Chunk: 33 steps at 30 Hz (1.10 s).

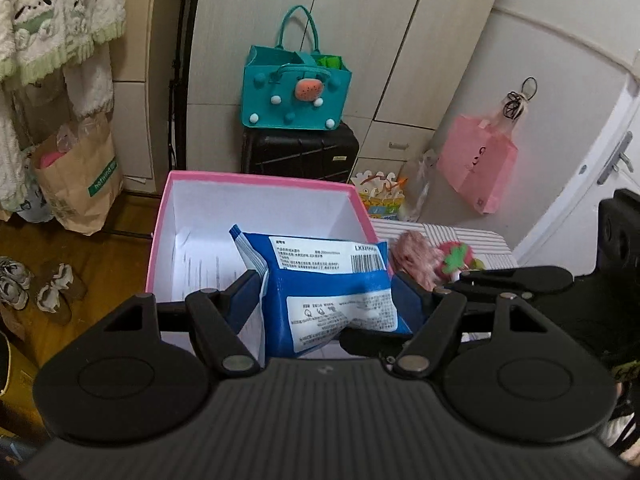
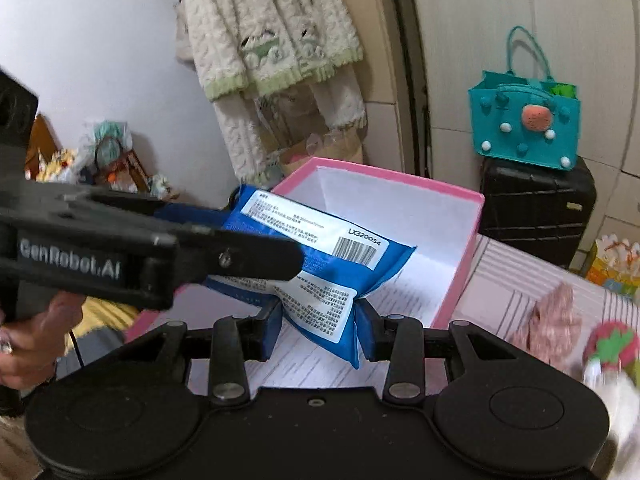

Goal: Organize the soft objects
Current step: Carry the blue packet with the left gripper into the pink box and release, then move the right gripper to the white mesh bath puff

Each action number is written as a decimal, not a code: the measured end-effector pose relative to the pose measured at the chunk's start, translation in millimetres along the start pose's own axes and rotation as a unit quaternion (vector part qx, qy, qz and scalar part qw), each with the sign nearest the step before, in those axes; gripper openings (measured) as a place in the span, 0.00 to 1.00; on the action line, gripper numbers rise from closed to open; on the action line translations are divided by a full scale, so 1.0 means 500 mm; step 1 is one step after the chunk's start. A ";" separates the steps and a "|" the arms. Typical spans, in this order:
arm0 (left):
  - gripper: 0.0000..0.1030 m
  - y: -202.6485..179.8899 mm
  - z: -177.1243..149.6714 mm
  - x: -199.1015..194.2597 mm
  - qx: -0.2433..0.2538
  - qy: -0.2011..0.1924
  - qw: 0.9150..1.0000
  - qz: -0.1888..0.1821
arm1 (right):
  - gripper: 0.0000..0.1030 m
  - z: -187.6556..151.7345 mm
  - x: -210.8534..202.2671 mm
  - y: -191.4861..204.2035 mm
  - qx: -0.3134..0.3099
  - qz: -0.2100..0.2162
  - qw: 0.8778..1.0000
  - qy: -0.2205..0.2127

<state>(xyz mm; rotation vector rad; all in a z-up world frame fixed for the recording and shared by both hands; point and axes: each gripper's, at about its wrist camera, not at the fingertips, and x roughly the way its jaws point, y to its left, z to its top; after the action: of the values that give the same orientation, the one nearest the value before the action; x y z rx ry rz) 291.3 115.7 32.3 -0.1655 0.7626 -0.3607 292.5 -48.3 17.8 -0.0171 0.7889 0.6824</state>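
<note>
Both grippers pinch soft blue plastic pouch w/ white labels (image 2: pixel 320 276) over open pink cardboard box w/ white inside (image 1: pixel 256 216). Left gripper (image 1: pixel 326 292) clamped on pouch; right gripper (image 2: pixel 318 318) clamped on lower corner. Risks: uneven let-go, pouch snags box rim or flops onto striped tabletop (image 2: pixel 508 276). Slick film may slip.

One blue pouch (image 1: pixel 324 300), perhaps two plush toys (image 1: pixel 436 258).

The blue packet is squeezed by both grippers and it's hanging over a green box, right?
Not quite: the box is pink, not green, white inside. Both wrist views show its pink rim. The rest holds: the left gripper and the right gripper both pinch the blue packet above the open box.
</note>
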 end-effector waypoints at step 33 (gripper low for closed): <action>0.72 -0.061 -0.006 0.015 0.048 -0.008 0.996 0.068 | 0.47 0.010 -0.061 -0.091 -0.027 0.011 1.000 -0.004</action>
<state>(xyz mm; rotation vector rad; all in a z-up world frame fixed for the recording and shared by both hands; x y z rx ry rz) 286.5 84.7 33.6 -0.0264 0.7344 -0.2647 306.3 -99.8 30.7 -0.0554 0.7639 0.7242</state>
